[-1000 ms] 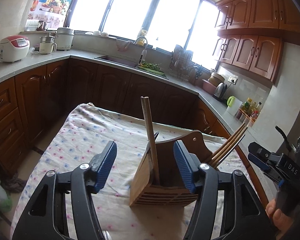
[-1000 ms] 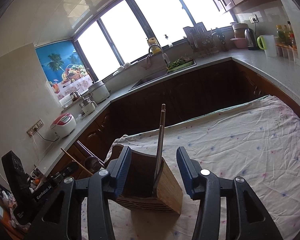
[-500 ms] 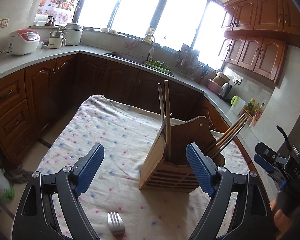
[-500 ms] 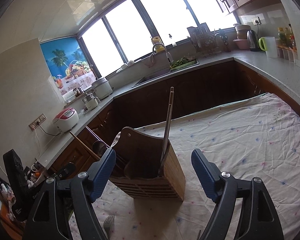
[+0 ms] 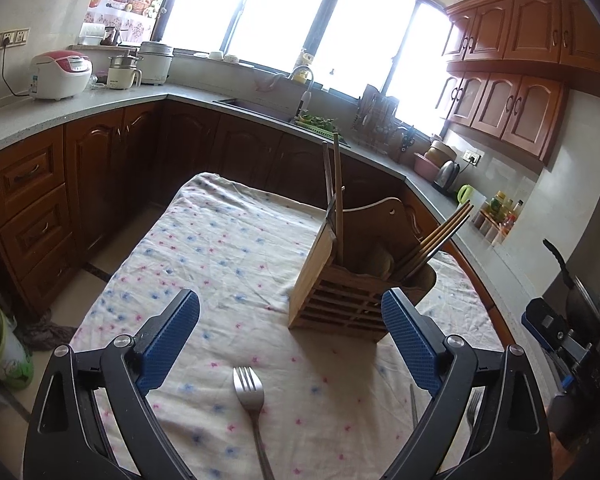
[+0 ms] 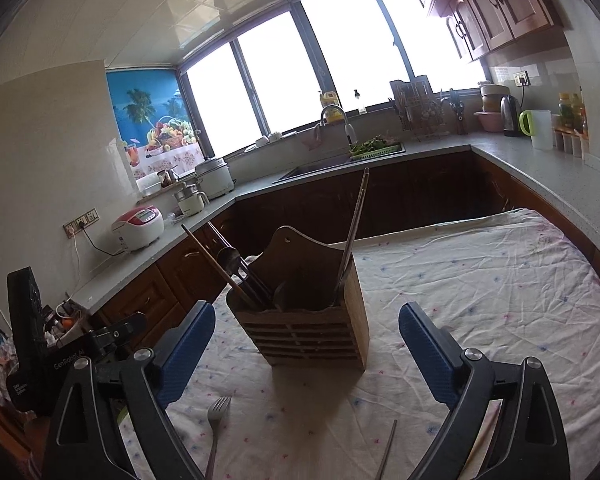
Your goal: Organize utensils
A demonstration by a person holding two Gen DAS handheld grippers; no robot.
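On the flowered tablecloth (image 5: 228, 248) both my grippers have backed off from the wooden utensil holder (image 6: 312, 320) and spread: left gripper (image 5: 290, 340) and right gripper (image 6: 306, 346) gape wide, empty. Two chopsticks (image 5: 334, 192) now stand in its end slot, delivered. A fork (image 5: 250, 396) lies just ahead, probably next.

windows (image 5: 300, 16) bright | cabinets (image 5: 512, 60) wooden | countertop (image 6: 540, 168) grey | walls tiled
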